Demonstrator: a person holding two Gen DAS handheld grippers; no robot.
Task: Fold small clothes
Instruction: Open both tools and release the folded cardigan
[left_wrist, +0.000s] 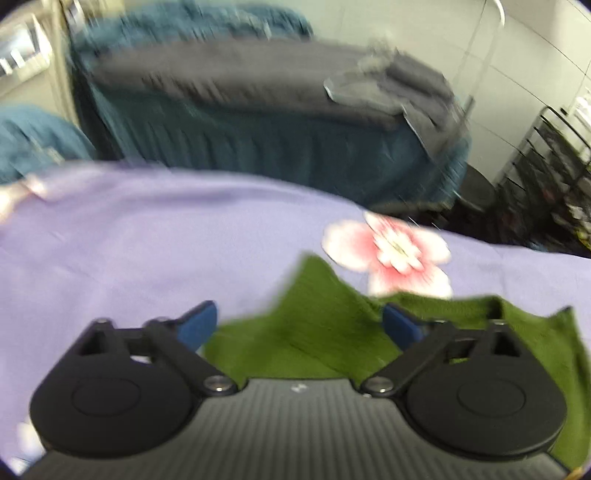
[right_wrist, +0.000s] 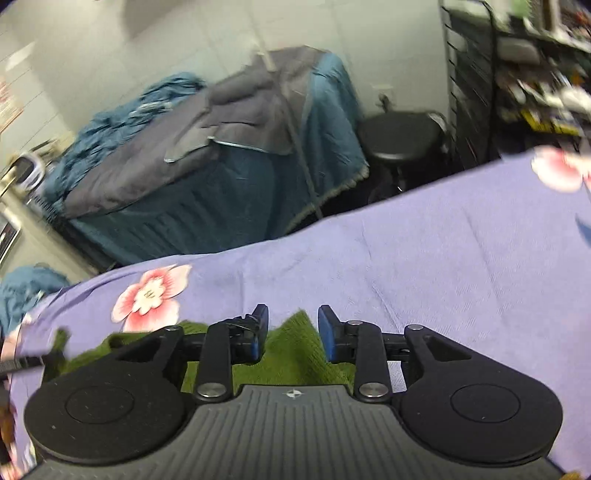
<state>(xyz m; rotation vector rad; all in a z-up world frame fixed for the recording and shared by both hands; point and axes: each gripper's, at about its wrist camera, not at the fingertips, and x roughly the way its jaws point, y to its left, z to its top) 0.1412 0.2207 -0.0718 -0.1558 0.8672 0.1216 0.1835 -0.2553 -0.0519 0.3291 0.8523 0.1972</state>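
Observation:
A small green garment (left_wrist: 325, 325) lies on a lilac cloth with pink flowers (left_wrist: 147, 251). My left gripper (left_wrist: 299, 325) is wide open above the garment, with a raised corner of it between the blue pads (left_wrist: 197, 325), not touching them. In the right wrist view the green garment (right_wrist: 291, 354) lies under my right gripper (right_wrist: 291, 332), which is part open with a pointed corner of the garment between the blue pads (right_wrist: 327, 332). Most of the garment is hidden behind both gripper bodies.
The lilac cloth (right_wrist: 443, 258) ends at a far edge. Beyond it stand a bed with blue and grey covers (right_wrist: 221, 147), a black round stool (right_wrist: 402, 136) and a dark wire shelf rack (right_wrist: 517, 74). A pink flower print (left_wrist: 391, 254) lies by the garment.

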